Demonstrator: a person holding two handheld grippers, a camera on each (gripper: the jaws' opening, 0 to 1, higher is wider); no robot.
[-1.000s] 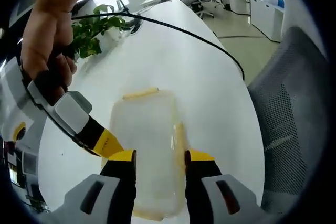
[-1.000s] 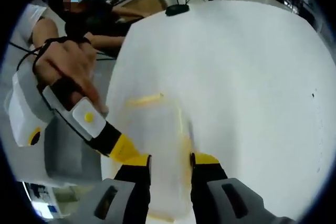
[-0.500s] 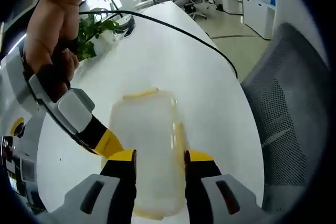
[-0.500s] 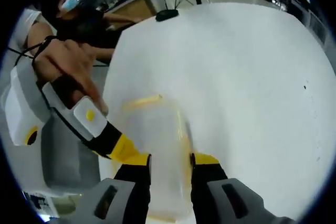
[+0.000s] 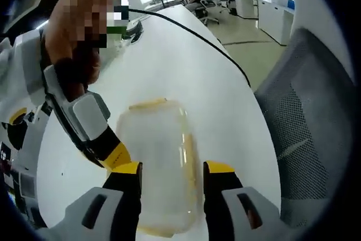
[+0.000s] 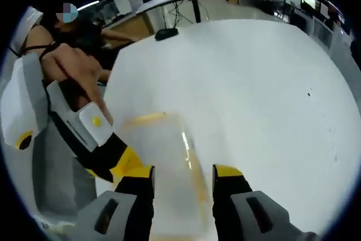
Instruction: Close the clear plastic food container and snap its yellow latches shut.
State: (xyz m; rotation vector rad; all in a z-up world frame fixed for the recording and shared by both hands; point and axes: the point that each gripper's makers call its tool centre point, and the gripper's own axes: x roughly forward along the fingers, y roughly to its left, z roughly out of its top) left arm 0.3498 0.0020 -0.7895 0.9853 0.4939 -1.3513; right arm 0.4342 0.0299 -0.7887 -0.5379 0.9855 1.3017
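Both pairs of jaws are opening a bit wider than they were half a second ago, so I am letting go of the sides of the container.

I am looking at the clear food container (image 5: 157, 167) sitting on the white table (image 5: 186, 66), close to its edge by the grey chair (image 5: 307, 122). Its lid seems to be on already. My left gripper (image 5: 172, 167) is reaching over it with its jaws apart, 1 on each long side, and I cannot tell if they are touching it. My right gripper (image 6: 183, 172) is also spread open across the box from the other end. In each view the other gripper is coming in from the left side, right beside the container.

I am seeing 1 yellow latch (image 5: 148, 104) at the far end and another latch (image 5: 190, 156) along the long side. I cannot tell if they are clicked down.

To do this well, I am thinking I should hold the box steady with 1 gripper and push each latch flat with the other, slowly, so the box is not sliding off the table.
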